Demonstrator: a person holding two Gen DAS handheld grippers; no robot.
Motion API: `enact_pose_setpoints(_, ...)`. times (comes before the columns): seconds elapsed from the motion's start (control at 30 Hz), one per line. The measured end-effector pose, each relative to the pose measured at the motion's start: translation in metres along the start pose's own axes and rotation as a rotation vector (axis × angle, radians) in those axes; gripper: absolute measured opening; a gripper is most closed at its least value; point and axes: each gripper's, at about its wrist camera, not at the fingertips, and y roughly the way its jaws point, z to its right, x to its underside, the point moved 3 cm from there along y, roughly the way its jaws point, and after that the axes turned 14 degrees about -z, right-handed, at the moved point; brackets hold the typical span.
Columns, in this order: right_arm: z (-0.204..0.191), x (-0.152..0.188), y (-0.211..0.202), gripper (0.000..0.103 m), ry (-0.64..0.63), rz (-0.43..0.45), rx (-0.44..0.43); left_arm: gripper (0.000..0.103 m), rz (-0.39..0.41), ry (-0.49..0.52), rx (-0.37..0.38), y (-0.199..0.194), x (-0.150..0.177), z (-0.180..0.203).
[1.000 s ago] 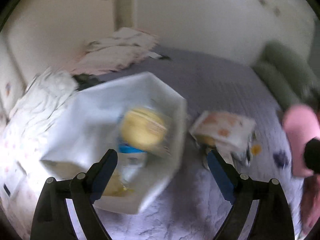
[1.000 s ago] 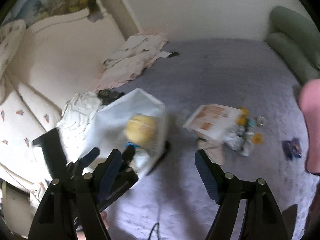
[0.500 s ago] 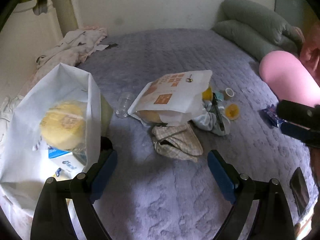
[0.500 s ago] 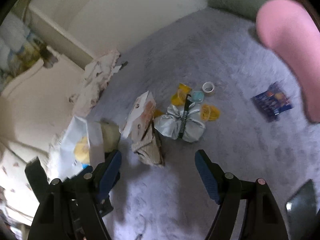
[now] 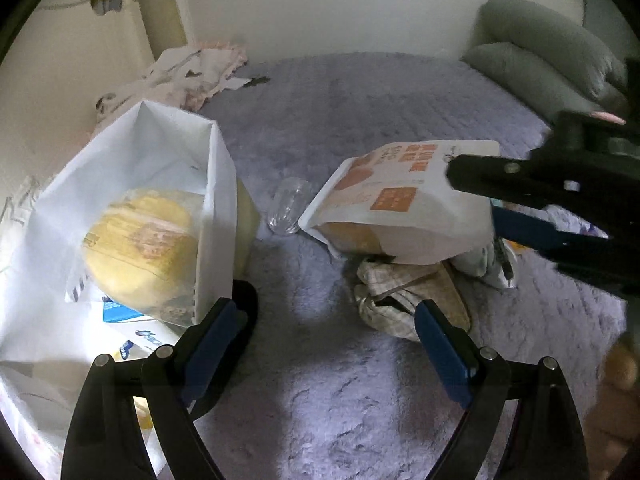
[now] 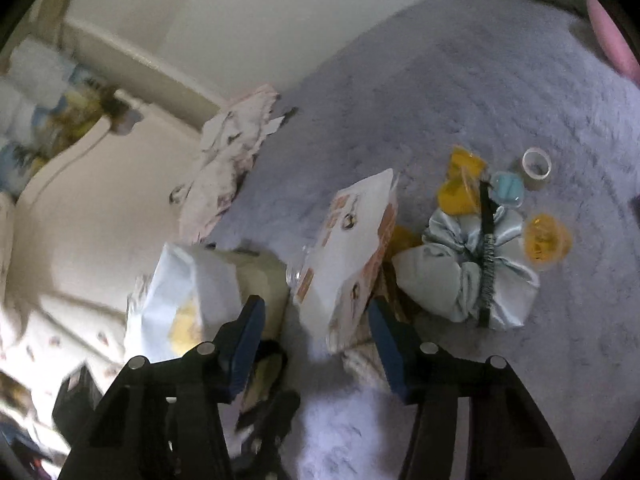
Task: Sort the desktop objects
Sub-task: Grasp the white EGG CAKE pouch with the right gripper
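A white paper bag with orange print (image 5: 400,204) lies on the lilac bed cover, resting on a checked cloth (image 5: 404,296). My right gripper (image 6: 316,316) comes in from the right in the left wrist view. Its jaws are closing with the printed bag's (image 6: 344,264) end between them; a gap still shows on one side. My left gripper (image 5: 326,320) hangs open above bare cover, between the printed bag and an open white bag (image 5: 120,184) holding a round yellow pack (image 5: 140,244).
A clear plastic cup (image 5: 288,208) lies between the two bags. Right of the printed bag lie a pale blue satin pouch (image 6: 468,276) with a black comb (image 6: 486,248), yellow jelly cups (image 6: 546,240) and a tape roll (image 6: 537,166). Green pillows (image 5: 540,60) line the far right.
The right gripper has dropped to the printed bag and its jaws have narrowed around the bag's end. The left gripper has sunk lower and closer to the cover.
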Motion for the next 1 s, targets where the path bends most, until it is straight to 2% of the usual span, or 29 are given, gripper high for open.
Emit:
enact_pose_setpoints(0.07,0.007,-0.007,0.016,0.044,0.056,-0.013,-0.013,0.091,0.014,-0.013,0.018,-0.003,-0.002,-0.004)
enact_pose_setpoints(0.13,0.012,-0.01,0.033,0.03,0.09,-0.042,-0.027,0.091,0.026,-0.027,0.048,-0.006,-0.003,-0.007)
enact_pose_setpoints(0.2,0.016,-0.011,0.048,0.025,0.127,-0.07,-0.041,0.091,0.038,-0.03,0.077,-0.006,-0.003,-0.008)
enact_pose_setpoints(0.23,0.018,-0.011,0.051,0.017,0.145,-0.078,-0.051,0.091,0.038,-0.026,0.077,-0.006,-0.002,-0.007)
enact_pose_setpoints(0.33,0.023,-0.004,0.051,0.013,0.178,-0.105,-0.098,0.091,0.037,-0.015,0.068,-0.008,-0.001,-0.004)
enact_pose_setpoints(0.4,0.026,0.006,0.038,0.012,0.174,-0.101,-0.129,0.091,0.029,-0.027,0.086,-0.01,-0.003,-0.002)
enact_pose_setpoints(0.5,0.031,0.02,0.011,0.011,0.185,-0.095,-0.187,0.091,0.016,-0.065,0.148,-0.018,-0.004,-0.011)
enact_pose_setpoints(0.57,0.033,0.033,-0.007,0.011,0.182,-0.101,-0.19,0.091,0.031,-0.086,0.204,-0.028,-0.003,-0.015)
enact_pose_setpoints(0.63,0.038,0.049,-0.032,0.011,0.159,-0.128,-0.141,0.091,0.043,-0.1,0.257,-0.037,0.0,-0.017)
enact_pose_setpoints(0.73,0.049,0.071,-0.061,0.011,0.175,-0.178,-0.083,0.091,0.009,-0.094,0.325,-0.038,0.008,-0.008)
enact_pose_setpoints(0.83,0.066,0.097,-0.084,0.011,0.164,-0.247,0.113,0.091,-0.038,-0.056,0.341,-0.029,0.014,0.011)
enact_pose_setpoints(0.9,0.08,0.109,-0.089,0.011,0.169,-0.279,0.201,0.091,-0.084,0.001,0.335,-0.02,0.021,0.032)
enact_pose_setpoints(1.0,0.104,0.113,-0.092,0.011,0.224,-0.294,0.234,0.091,-0.148,0.089,0.337,-0.008,0.033,0.062)
